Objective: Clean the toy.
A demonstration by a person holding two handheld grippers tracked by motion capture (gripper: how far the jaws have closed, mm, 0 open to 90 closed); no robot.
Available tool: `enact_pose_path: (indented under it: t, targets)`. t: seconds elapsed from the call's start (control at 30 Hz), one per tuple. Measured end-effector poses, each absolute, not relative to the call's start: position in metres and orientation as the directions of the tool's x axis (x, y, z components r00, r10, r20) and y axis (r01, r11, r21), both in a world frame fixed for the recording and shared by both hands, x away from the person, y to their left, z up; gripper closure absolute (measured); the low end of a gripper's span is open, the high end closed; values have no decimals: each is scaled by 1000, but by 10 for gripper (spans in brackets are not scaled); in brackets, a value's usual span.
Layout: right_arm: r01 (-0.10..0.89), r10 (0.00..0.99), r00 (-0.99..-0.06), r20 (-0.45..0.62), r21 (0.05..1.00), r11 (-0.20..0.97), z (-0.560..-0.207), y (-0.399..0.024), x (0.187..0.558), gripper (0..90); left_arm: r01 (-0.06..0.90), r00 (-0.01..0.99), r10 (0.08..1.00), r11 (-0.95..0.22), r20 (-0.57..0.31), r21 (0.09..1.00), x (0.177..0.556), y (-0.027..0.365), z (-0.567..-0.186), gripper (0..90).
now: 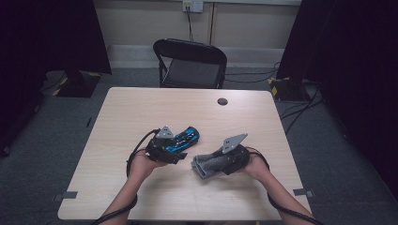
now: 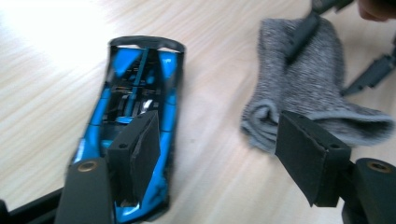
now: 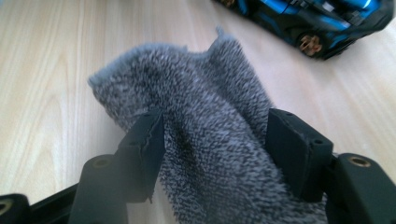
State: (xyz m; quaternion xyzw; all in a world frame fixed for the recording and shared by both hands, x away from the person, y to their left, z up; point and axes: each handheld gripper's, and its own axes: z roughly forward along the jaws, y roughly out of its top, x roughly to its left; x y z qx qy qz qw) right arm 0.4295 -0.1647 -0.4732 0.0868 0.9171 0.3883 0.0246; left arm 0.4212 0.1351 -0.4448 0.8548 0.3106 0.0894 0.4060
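A blue and black toy car (image 1: 188, 136) lies on the wooden table (image 1: 155, 108), left of a crumpled grey cloth (image 1: 205, 165). My left gripper (image 1: 182, 150) hovers open over the car's near end; in the left gripper view one pad overlaps the car (image 2: 135, 88) and the other hangs above bare wood beside the cloth (image 2: 303, 93), with my left gripper (image 2: 217, 135) holding nothing. My right gripper (image 1: 212, 162) straddles the cloth (image 3: 187, 74). Its jaws stand on either side of the fabric and touch it loosely, so my right gripper (image 3: 215, 126) is open. The car (image 3: 317, 18) lies beyond.
A black folding chair (image 1: 190, 63) stands behind the table's far edge. A round cable hole (image 1: 222, 101) sits in the far tabletop. Cables run across the floor at the right (image 1: 300, 110). Dark curtains hang on both sides.
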Motion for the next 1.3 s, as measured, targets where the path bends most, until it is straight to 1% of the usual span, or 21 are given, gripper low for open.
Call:
enact_pose_path:
  t: [0.03,0.1,0.2,0.27,0.4,0.5,0.57,0.6,0.67,0.87,0.9,0.97,1.07,1.13,1.2,1.23,1.3]
  targets:
    - [120,169,-986,-4,692,712,-478,-163,427,373,459,785,613,-472,-94,753,426,137,-444,302]
    - [116,172,-985,-16,678,726,-483,-161,427,370,461,779,620,-471,-89,752,430,138,-443,298]
    - [125,186,-983,-16,682,720,-486,-161,426,381,467,773,628,-467,-91,751,437,138,-444,294]
    - [131,196,-980,-20,680,722,-488,-161,425,403,465,770,634,-480,-71,744,444,139,-444,293]
    - [185,259,-966,-3,693,697,-490,-164,423,503,471,765,641,-480,-71,740,453,138,-446,288]
    - [240,321,-947,20,709,663,-491,-167,422,610,481,764,640,-485,-78,730,466,133,-452,282]
    - [278,358,-933,35,703,654,-490,-169,424,672,473,769,636,-494,-67,729,471,129,-454,276]
    - [299,376,-925,44,694,654,-489,-168,425,687,468,772,634,-505,-57,726,474,127,-455,272]
    - [319,402,-915,38,680,661,-487,-168,425,697,460,779,625,-517,-49,722,480,124,-458,253]
    - [338,408,-910,69,692,637,-488,-172,427,699,464,784,617,-511,-67,724,495,122,-463,228]
    - [339,407,-911,73,694,635,-489,-173,428,698,460,786,615,-517,-61,721,496,121,-465,220]
    - [343,404,-911,83,697,630,-489,-173,429,698,440,791,611,-560,-8,702,498,119,-467,220]
    - [354,409,-907,96,699,621,-489,-174,429,696,447,795,606,-565,-19,693,501,116,-471,215]
    - [354,409,-907,98,703,616,-490,-175,429,696,446,806,591,-556,-43,702,503,115,-472,215]
    - [358,410,-906,102,702,615,-490,-175,429,696,433,812,583,-562,-34,704,503,112,-472,213]
    - [356,410,-907,100,702,616,-490,-175,429,696,440,812,581,-557,-48,704,504,111,-473,214]
    - [358,410,-906,103,703,615,-490,-175,429,696,433,815,579,-572,-30,697,505,108,-475,211]
